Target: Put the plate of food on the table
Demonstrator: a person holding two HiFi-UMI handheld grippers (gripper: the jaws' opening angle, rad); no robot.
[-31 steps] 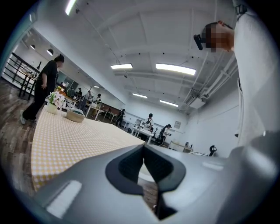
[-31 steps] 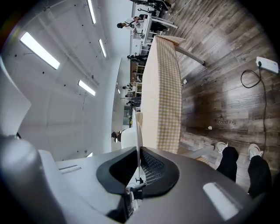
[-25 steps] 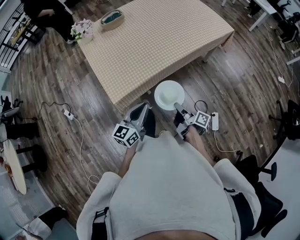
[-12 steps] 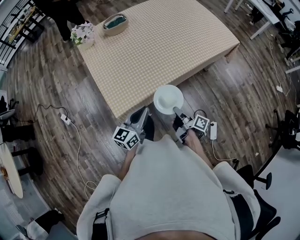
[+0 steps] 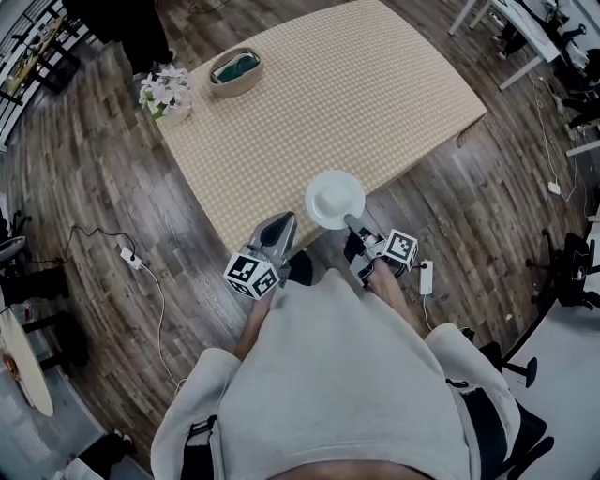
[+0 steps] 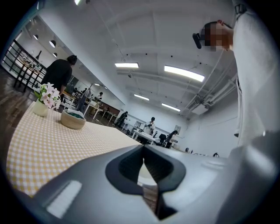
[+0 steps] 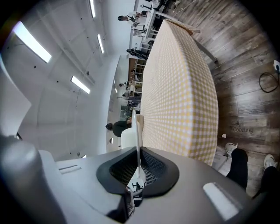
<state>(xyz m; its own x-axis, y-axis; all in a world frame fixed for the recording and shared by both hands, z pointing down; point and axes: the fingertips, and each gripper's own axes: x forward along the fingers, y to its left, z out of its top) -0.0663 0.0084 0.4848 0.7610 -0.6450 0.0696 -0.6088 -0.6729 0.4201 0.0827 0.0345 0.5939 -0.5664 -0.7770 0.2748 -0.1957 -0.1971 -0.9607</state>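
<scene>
A round white plate hangs over the near edge of the table, which has a yellow checked cloth. From above the plate looks bare. My right gripper is shut on its near rim. In the right gripper view the plate shows edge-on as a thin white line pinched at the right gripper, with the table just beyond. My left gripper is left of the plate, level with the table edge, shut and holding nothing. The left gripper looks across the table.
A flower vase and an oval basket stand at the table's far left corner; the vase and basket also show in the left gripper view. Power strips and cables lie on the wood floor. A person in dark clothes stands beyond.
Both grippers and the plate have come closer to the table. The plate, short of the near edge a second ago, now overlaps it. The grip is unchanged.
</scene>
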